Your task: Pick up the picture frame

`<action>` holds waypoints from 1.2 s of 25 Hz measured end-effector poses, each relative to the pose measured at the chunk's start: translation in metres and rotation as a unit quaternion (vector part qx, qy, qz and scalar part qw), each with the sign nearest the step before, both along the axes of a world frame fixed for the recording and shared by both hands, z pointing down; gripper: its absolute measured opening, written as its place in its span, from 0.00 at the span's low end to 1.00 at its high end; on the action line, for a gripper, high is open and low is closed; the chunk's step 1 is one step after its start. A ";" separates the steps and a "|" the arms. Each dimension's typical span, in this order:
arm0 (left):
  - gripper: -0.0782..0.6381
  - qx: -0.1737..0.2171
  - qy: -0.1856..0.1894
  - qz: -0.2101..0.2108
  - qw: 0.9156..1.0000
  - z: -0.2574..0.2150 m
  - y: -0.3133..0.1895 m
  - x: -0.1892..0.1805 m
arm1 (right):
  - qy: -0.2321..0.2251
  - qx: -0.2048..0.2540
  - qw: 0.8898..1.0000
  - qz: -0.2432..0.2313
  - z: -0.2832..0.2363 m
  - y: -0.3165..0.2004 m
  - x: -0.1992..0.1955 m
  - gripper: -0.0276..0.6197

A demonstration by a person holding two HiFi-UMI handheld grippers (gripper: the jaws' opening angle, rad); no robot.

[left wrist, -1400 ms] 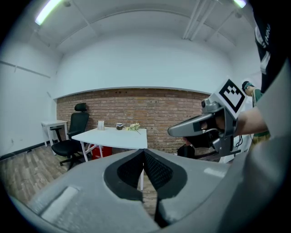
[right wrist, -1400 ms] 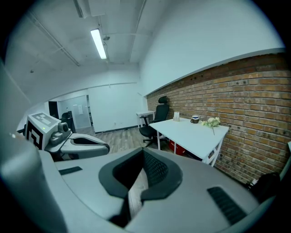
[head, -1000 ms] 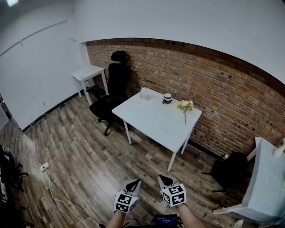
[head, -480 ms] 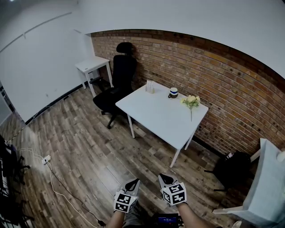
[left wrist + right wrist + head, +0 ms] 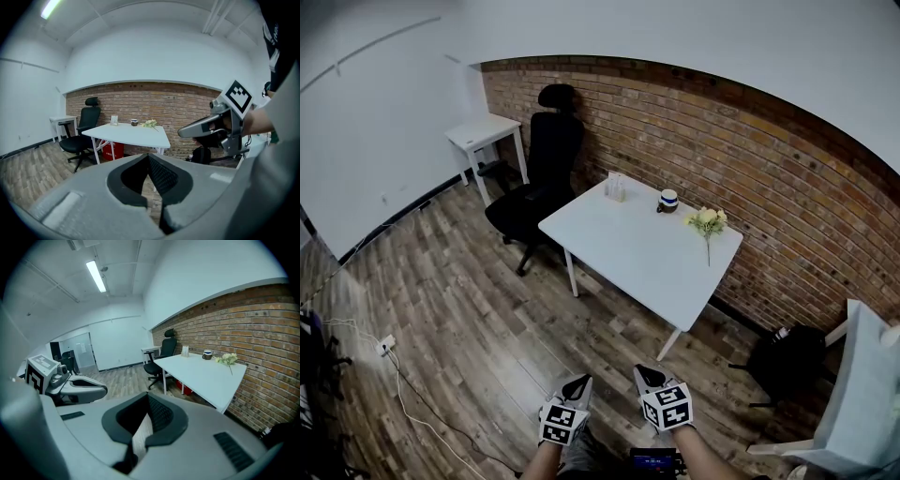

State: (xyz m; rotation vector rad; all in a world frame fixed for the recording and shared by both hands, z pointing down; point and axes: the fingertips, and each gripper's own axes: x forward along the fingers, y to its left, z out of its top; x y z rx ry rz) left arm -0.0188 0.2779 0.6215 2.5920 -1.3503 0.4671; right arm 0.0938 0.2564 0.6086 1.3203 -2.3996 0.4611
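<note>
The picture frame (image 5: 616, 186) is a small pale upright thing at the far corner of the white table (image 5: 628, 253), close to the brick wall. It also shows small in the left gripper view (image 5: 114, 120) and in the right gripper view (image 5: 185, 351). My left gripper (image 5: 577, 385) and right gripper (image 5: 646, 379) hang side by side over the wooden floor, well short of the table. Both are shut with nothing between the jaws, as the left gripper (image 5: 149, 156) and right gripper (image 5: 148, 398) show in their own views.
A mug (image 5: 667, 201) and a flower stem (image 5: 708, 224) lie on the table near the wall. A black office chair (image 5: 539, 183) stands at its left end, with a small white side table (image 5: 483, 134) beyond. A black bag (image 5: 786, 361) sits at the right; a cable (image 5: 403, 394) crosses the floor.
The view has shifted and the table and chair now sit a little closer and lower in the head view. Both grippers stay shut, side by side, slightly lower in the frame.
</note>
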 end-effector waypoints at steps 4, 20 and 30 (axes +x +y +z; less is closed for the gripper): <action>0.13 0.004 0.006 0.000 1.000 -0.007 -0.049 -0.026 | 0.004 0.002 1.000 0.006 -0.005 -0.044 -0.026 0.05; 0.13 -0.011 0.029 0.058 0.998 -0.012 -0.147 -0.098 | 0.020 0.005 0.999 0.038 -0.015 -0.140 -0.105 0.05; 0.13 -0.013 0.043 0.050 0.998 -0.006 -0.188 -0.116 | 0.017 0.001 0.999 0.030 -0.006 -0.188 -0.127 0.05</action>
